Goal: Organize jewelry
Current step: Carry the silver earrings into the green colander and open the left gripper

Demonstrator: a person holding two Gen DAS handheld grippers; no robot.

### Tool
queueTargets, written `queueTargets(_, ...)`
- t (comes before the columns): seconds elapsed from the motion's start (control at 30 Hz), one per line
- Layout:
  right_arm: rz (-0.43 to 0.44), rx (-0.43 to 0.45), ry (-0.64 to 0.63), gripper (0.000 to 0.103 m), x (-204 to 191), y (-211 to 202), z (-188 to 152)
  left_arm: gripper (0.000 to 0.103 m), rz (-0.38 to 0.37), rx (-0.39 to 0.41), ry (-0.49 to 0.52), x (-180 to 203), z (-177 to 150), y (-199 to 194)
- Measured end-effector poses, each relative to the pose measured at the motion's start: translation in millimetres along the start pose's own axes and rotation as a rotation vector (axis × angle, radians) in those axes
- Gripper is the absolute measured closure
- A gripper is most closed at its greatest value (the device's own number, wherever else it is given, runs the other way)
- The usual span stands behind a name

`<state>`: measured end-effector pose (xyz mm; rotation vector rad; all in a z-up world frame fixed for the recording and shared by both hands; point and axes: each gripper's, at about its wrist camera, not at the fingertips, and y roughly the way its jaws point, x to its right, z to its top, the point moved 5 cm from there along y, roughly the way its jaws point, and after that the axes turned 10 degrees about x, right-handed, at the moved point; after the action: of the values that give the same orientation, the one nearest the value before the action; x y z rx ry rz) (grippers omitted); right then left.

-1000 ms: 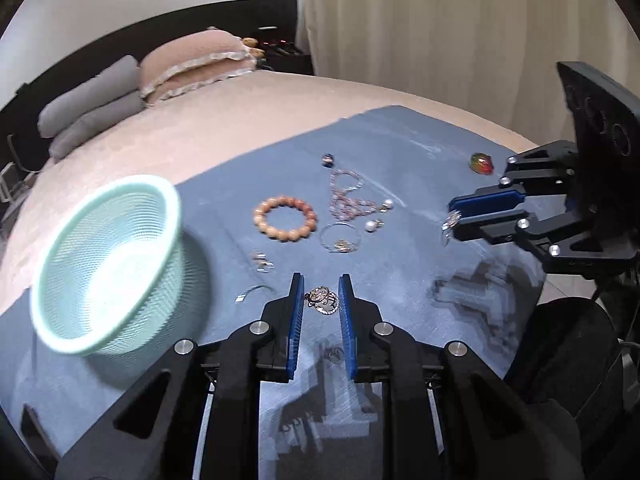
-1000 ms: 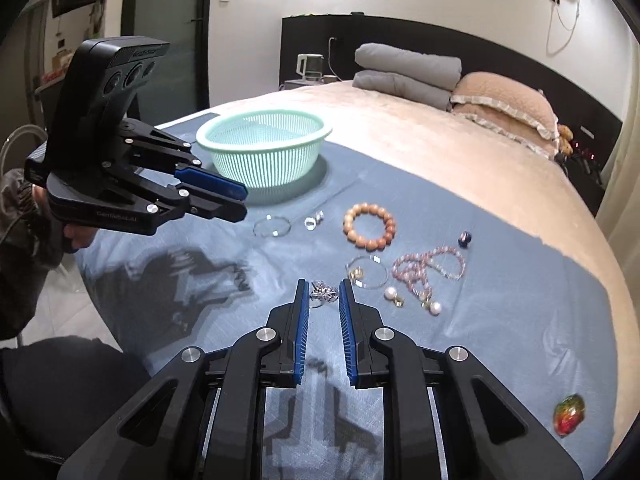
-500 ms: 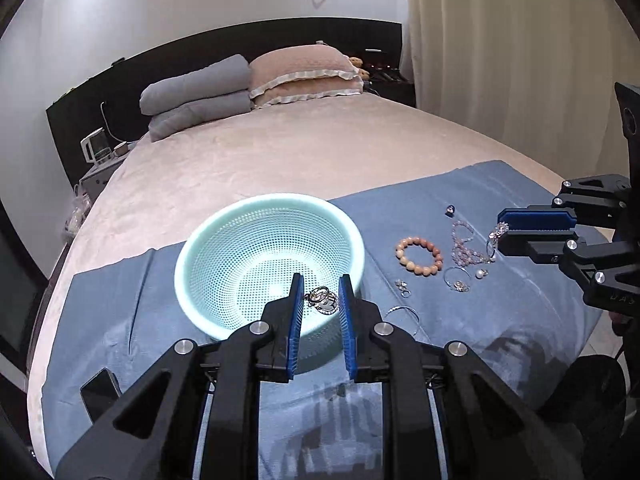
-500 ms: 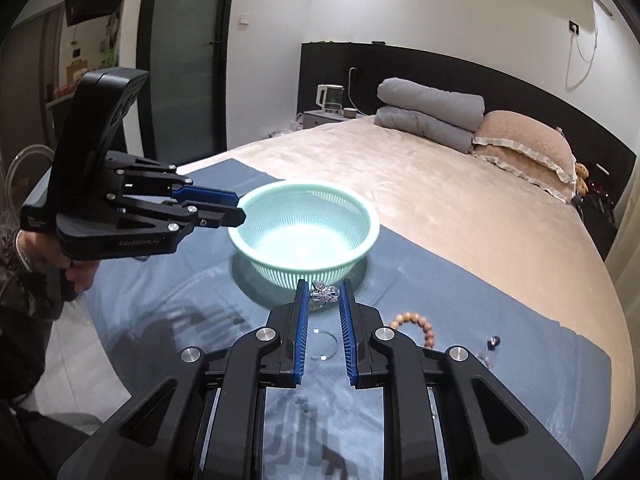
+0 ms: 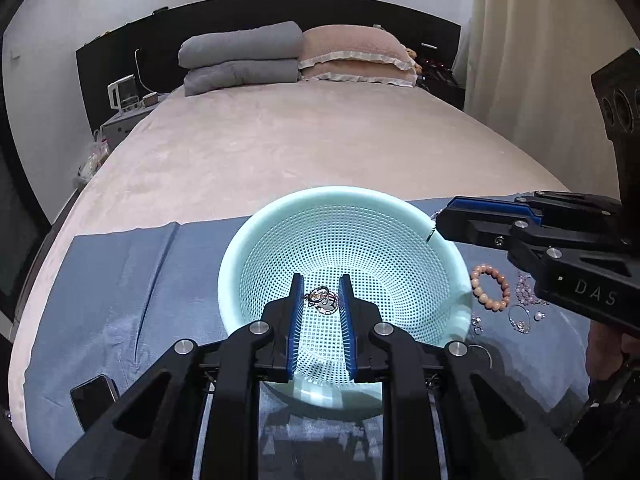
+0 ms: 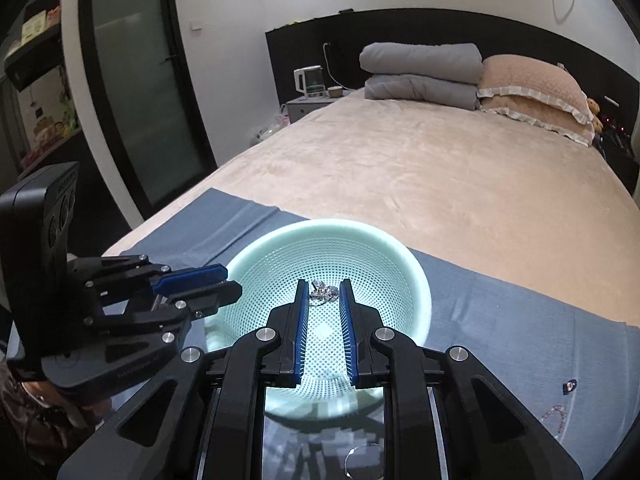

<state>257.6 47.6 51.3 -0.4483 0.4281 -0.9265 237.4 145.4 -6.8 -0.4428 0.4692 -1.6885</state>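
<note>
A mint green mesh basket (image 5: pixel 256 248) (image 6: pixel 416 276) stands on a blue cloth (image 5: pixel 132 280) on the bed. My left gripper (image 5: pixel 320 290) is shut on a small silver ring piece (image 5: pixel 321 299) and holds it over the basket's inside. My right gripper (image 6: pixel 323 290) is shut on a small silver crystal piece (image 6: pixel 323 293), also over the basket. The right gripper shows in the left wrist view (image 5: pixel 440 222) at the basket's right rim. The left gripper shows in the right wrist view (image 6: pixel 230 284) at its left rim.
On the cloth right of the basket lie a peach bead bracelet (image 5: pixel 490 286), a pink bead necklace (image 5: pixel 528 294), a thin silver ring (image 5: pixel 482 354) and small earrings (image 5: pixel 476 320). A phone (image 5: pixel 94 396) lies at the cloth's near left. Pillows (image 5: pixel 356 54) are at the bed's head.
Both grippers have moved left from the jewelry spread to over the basket, each carrying its piece. The basket now fills the middle of both views.
</note>
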Motion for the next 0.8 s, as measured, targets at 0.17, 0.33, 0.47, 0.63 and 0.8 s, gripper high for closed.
queueTargets(0.17, -0.020, -0.061, 0.034, 0.088, 6, 40, -13, 0.085, 0.016, -0.046, -0.015, -7, -11, 29)
queueTargets(0.33, -0.035, -0.100, 0.043, 0.088, 8, 60, -26, 0.085, 0.036, -0.081, -0.036, -17, -22, 44)
queueTargets(0.47, -0.049, -0.102, 0.046, 0.087, 8, 63, -29, 0.085, 0.043, -0.092, -0.046, -21, -24, 49)
queueTargets(0.63, -0.075, -0.083, -0.007, 0.087, 3, 54, -24, 0.084, 0.047, -0.097, -0.062, -24, -25, 46)
queueTargets(0.8, -0.104, -0.074, -0.036, 0.085, 2, 41, -21, 0.065, 0.061, -0.094, -0.063, -26, -22, 36)
